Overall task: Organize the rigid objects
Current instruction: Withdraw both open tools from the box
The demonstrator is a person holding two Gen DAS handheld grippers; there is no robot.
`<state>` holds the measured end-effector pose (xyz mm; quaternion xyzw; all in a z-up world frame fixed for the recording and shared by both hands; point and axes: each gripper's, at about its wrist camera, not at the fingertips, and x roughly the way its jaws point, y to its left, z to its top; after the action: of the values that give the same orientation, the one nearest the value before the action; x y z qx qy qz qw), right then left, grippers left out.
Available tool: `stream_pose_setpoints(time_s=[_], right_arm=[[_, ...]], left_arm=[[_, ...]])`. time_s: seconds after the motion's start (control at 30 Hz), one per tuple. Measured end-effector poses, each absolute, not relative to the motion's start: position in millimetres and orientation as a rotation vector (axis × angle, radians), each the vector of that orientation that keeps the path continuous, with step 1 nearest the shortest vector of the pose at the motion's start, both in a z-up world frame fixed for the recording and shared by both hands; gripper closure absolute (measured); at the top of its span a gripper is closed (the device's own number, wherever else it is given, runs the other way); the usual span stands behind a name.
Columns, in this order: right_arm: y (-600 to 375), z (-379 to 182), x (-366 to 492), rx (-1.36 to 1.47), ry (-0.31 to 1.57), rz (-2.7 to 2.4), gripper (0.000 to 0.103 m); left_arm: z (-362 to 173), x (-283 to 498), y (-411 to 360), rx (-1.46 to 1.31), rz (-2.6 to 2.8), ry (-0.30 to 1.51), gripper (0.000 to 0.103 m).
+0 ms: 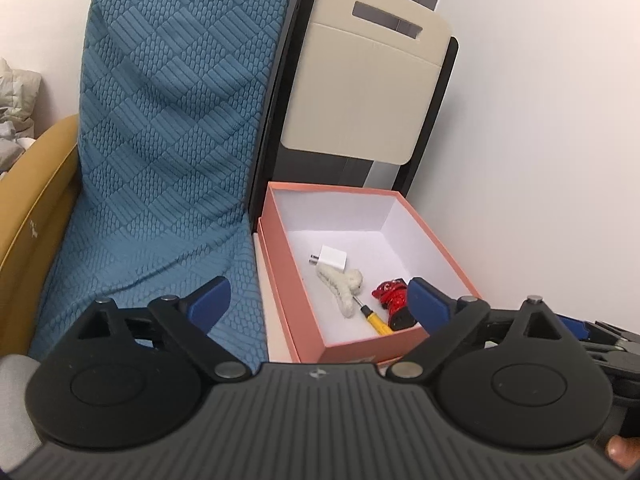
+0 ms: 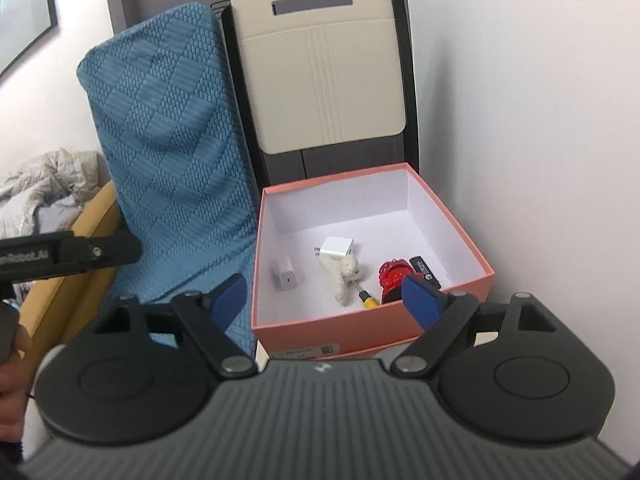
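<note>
Currently both tools stand released with nothing between their blue pads: left tool (image 1: 320,300), right tool (image 2: 324,300). Pink box (image 2: 316,332) sits open, on what may be its own lid, between a blue textured cushion (image 2: 172,152) and the white wall. Inside on the white floor: white plug adapter (image 2: 338,248), a second small white charger (image 2: 286,274) near the left wall, fuzzy cream hair clip (image 2: 344,276) overlapping a yellow-handled screwdriver (image 2: 368,300), red ornament (image 2: 394,274), black rectangular device (image 2: 424,270) beside it. Cream folding chair back (image 2: 324,72) stands upright behind the box.
</note>
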<state>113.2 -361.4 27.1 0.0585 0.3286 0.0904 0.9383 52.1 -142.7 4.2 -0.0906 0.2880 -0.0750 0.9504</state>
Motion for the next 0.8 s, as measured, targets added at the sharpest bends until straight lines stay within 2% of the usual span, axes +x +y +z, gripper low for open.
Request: stream_pose_setpoints(time_s=[0.8], right_arm=[[-354.5,16.1,111.3,0.110,0.688,0.200,0.017]], left_arm=[[-5.8,48.8,-133.8,-0.218,-0.131,0.625,0.003]])
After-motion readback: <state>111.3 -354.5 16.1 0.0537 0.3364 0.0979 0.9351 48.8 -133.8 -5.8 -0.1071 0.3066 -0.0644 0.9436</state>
